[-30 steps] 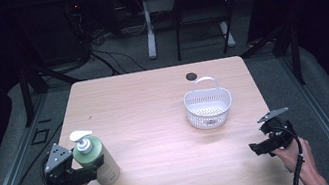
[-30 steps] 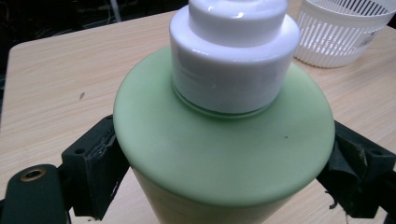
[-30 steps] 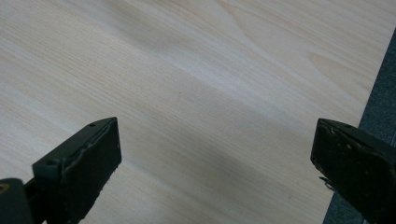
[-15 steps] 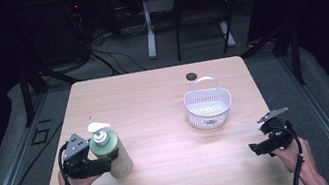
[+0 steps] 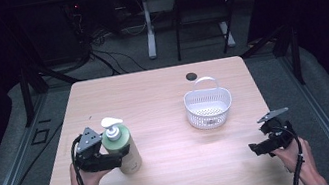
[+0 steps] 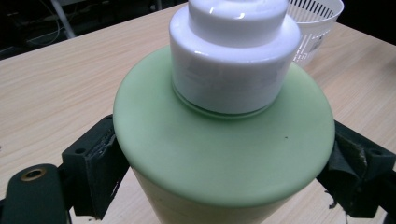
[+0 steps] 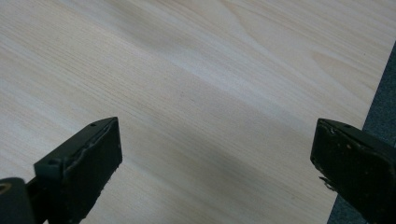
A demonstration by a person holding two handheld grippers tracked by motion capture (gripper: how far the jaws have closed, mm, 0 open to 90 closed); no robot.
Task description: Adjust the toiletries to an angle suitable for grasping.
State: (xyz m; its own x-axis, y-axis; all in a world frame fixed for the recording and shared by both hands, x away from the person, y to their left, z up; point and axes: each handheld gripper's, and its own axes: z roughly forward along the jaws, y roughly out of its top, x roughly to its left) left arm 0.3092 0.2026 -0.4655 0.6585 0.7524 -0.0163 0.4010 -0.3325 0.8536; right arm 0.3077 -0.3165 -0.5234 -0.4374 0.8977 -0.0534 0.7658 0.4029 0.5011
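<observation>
Clamping the green soap bottle [image 5: 124, 150], the left gripper [image 5: 112, 158] is shut on its body, held upright at the table's [image 5: 153, 99] left-front area. Open tabletop is seen toward the white basket [image 5: 208, 108]. The right gripper [image 5: 259, 148] is held wide open, unloaded, near the right edge.

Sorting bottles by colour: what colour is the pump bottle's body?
Pale green, with a white pump top; the bottle shows best in the left gripper view.
</observation>
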